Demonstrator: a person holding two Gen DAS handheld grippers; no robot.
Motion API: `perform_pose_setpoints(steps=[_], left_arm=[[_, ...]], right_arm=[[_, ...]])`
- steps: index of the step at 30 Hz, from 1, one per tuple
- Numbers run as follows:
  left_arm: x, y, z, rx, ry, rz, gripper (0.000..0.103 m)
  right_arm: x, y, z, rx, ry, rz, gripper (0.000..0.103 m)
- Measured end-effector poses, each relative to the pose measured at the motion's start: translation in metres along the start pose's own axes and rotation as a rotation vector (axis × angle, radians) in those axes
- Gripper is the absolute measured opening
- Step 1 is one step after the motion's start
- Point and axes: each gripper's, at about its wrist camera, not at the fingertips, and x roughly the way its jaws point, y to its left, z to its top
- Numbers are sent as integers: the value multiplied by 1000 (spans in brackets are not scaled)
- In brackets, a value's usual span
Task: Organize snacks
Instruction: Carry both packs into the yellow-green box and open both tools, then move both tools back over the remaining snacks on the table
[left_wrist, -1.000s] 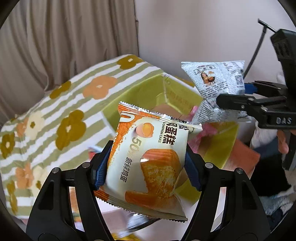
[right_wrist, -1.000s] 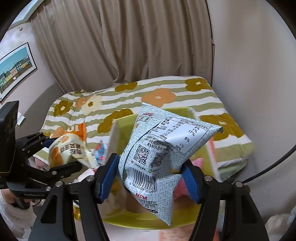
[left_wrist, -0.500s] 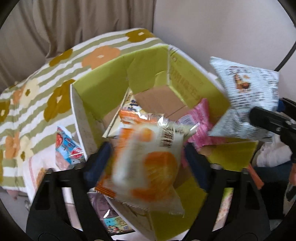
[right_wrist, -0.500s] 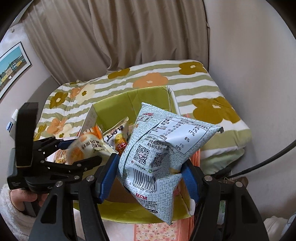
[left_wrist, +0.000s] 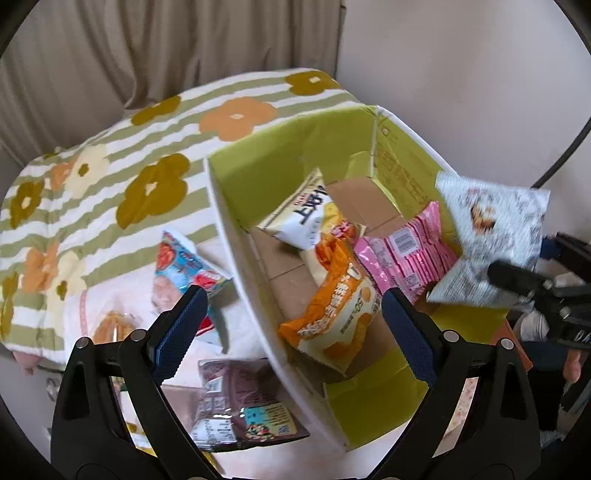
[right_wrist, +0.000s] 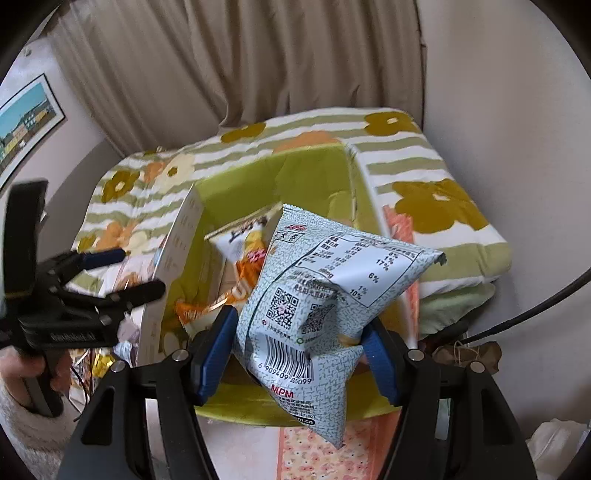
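A green-lined cardboard box (left_wrist: 280, 158) (right_wrist: 240, 192) stands on a flowered blanket. Inside it lie an orange chiffon cake packet (left_wrist: 332, 314), a white packet (left_wrist: 306, 218) and a pink packet (left_wrist: 406, 254). My left gripper (left_wrist: 291, 328) hangs over the box's near edge; its jaws are opening, and nothing is between them. My right gripper (right_wrist: 299, 354) is shut on a pale blue-green snack bag (right_wrist: 325, 295) (left_wrist: 491, 240), which it holds above the box's right side.
Loose packets lie left of the box: a blue and red one (left_wrist: 184, 262), a brown one (left_wrist: 240, 402) and a clear orange one (left_wrist: 110, 325). A flowered blanket (left_wrist: 92, 192) covers the bed. Curtain and wall stand behind. A person's hand (right_wrist: 22, 369) holds the left gripper.
My left gripper has let go of the orange cake packet, which dropped into the box, and its jaws have spread. Both grippers have sunk toward the box. The right one keeps its bag.
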Motion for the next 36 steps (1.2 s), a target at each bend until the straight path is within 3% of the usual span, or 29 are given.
perform_pose_setpoints(steps=[14, 16, 18, 23, 28, 36], left_arm=[[-10, 6, -10, -41, -15, 22, 95], [-11, 4, -11, -49, -18, 23, 95], [-12, 2, -13, -55, -16, 26, 95], [-16, -2, -20, -62, -12, 42, 95], [-23, -1, -31, -105, -15, 49, 95], [-58, 11, -56, -189, -54, 130, 95]], right_arm=[[24, 20, -13, -92, 48, 80, 64], [26, 19, -14, -81, 39, 85, 71], [27, 18, -17, -89, 37, 60, 102], [9, 17, -30, -141, -19, 49, 102], [-1, 12, -31, -114, -12, 95, 102], [-19, 28, -22, -152, -41, 171, 102]])
